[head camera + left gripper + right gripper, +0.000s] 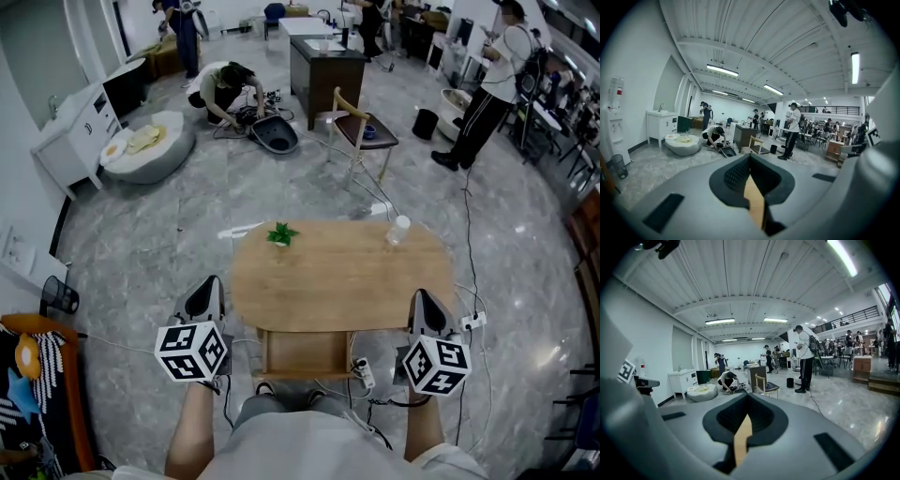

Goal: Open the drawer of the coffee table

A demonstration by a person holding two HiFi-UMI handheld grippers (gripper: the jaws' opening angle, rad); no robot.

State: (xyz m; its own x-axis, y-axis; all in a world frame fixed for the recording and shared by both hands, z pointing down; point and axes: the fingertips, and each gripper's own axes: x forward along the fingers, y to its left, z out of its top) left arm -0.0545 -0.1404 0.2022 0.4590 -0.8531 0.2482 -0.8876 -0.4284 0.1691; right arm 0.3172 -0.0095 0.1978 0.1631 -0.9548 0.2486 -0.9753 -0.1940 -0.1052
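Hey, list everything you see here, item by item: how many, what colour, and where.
oval wooden coffee table: one, tan, centre
wooden drawer: one, tan, under the table's near edge
small green plant: one, green, table's far left
clear plastic bottle: one, clear, table's far right
wooden chair with dark seat: one, beyond the table
round white cushion: one, white, far left floor
black mesh bin: one, black, left
crouching person: one, far floor
left gripper: one, grey, shut, empty
right gripper: one, grey, shut, empty
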